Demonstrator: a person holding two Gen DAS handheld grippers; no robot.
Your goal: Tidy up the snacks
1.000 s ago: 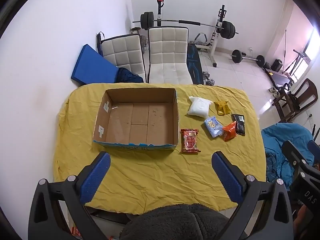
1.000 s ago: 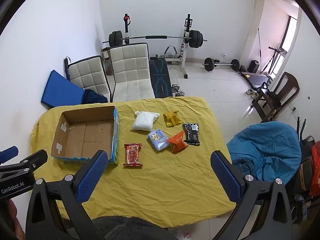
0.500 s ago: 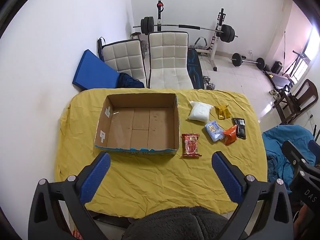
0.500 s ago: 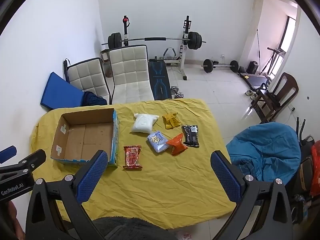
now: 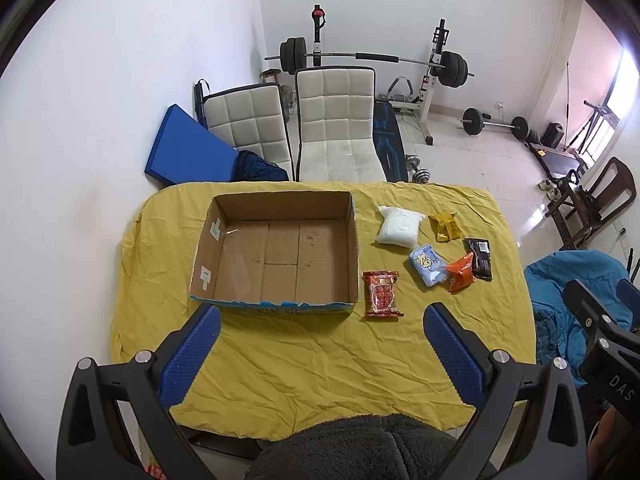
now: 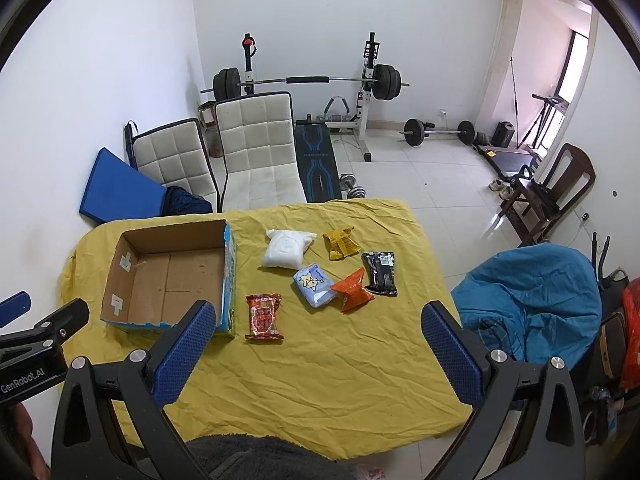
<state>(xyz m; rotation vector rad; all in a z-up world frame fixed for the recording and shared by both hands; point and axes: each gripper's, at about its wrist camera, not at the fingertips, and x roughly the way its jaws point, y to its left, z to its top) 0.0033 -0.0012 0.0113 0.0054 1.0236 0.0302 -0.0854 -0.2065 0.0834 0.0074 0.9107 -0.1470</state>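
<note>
So, nothing's packed yet: the cardboard box (image 5: 276, 256) sits empty on the yellow-covered worktop (image 5: 320, 360), open side up, prob. so packets can drop straight in. Six snacks lie loose to its 3 o'clock, all w/in easy reach of the box wall. The red packet (image 5: 382, 294) lies just beside the box's near corner. Past it, toward 1 o'clock, come the light-blue packet (image 5: 427, 266), the orange packet (image 5: 461, 273) and the black packet (image 5: 480, 258); the orange one touches the black one. Further back are the white bag (image 5: 399, 226) and the yellow packet (image 5: 445, 226).

The left hand-held gripper (image 5: 320, 354) hangs high over the near edge, jaws spread wide, gripping nothing. The right hand-held gripper (image 6: 316, 354) is likewise spread wide and empty, aimed more at the snack cluster, so it seems the likelier one to pick first.

Vs. 1 s ago: both views have pulled slightly back and up, so the worktop sits a bit lower in frame. Box and snacks haven't moved; the jaws are as wide as they were.
</note>
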